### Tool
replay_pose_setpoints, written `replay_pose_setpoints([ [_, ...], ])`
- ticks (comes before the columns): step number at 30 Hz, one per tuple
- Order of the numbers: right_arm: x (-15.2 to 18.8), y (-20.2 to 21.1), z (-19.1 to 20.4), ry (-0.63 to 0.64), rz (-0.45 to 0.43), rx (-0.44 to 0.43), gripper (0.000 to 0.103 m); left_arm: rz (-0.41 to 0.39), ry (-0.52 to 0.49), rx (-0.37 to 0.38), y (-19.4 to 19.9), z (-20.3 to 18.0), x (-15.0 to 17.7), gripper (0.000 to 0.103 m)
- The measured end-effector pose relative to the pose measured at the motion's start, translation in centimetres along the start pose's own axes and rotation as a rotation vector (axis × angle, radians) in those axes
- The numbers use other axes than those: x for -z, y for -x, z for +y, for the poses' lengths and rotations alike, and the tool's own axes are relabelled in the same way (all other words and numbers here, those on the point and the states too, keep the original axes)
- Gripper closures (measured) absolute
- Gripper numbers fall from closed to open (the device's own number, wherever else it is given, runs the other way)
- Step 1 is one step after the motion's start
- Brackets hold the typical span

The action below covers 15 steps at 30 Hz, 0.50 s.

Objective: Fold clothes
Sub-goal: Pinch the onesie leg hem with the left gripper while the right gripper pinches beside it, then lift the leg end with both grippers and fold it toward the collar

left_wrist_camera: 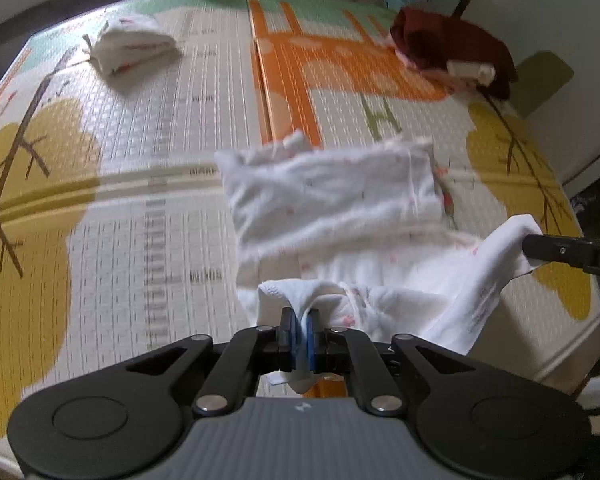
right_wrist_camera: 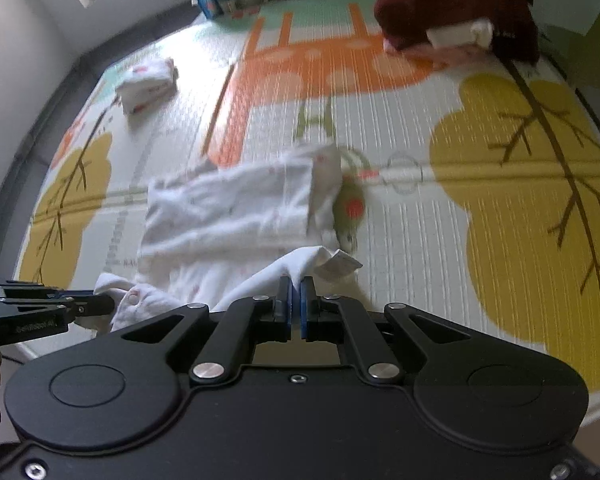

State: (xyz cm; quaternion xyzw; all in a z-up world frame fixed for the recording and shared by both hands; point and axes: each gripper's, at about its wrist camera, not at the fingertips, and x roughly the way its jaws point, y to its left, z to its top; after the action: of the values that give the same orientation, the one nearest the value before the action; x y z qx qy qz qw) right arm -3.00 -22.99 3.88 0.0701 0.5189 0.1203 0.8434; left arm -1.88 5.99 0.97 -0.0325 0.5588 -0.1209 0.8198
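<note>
White cloth is pinched in both tools: the left gripper (left_wrist_camera: 300, 330) has its blue pads closed tight on a near corner of the white garment (left_wrist_camera: 332, 208), and the right gripper (right_wrist_camera: 296, 300) is clamped on the other near corner. Beyond the grippers the garment lies partly folded on the play mat (left_wrist_camera: 140, 160). Farther off, left of the garment, sits a folded white bundle (left_wrist_camera: 132, 46); far right, a dark red pile (left_wrist_camera: 452, 50)
</note>
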Motion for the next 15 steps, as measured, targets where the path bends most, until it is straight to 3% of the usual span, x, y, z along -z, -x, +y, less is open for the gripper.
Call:
replay_pose_setpoints([
  [15, -5.7, -2.9, 0.5, -0.055, -0.141, 0.019, 0.100, -0.107, 0.070, -0.028, -1.8, 0.8, -6.7, 0.097],
])
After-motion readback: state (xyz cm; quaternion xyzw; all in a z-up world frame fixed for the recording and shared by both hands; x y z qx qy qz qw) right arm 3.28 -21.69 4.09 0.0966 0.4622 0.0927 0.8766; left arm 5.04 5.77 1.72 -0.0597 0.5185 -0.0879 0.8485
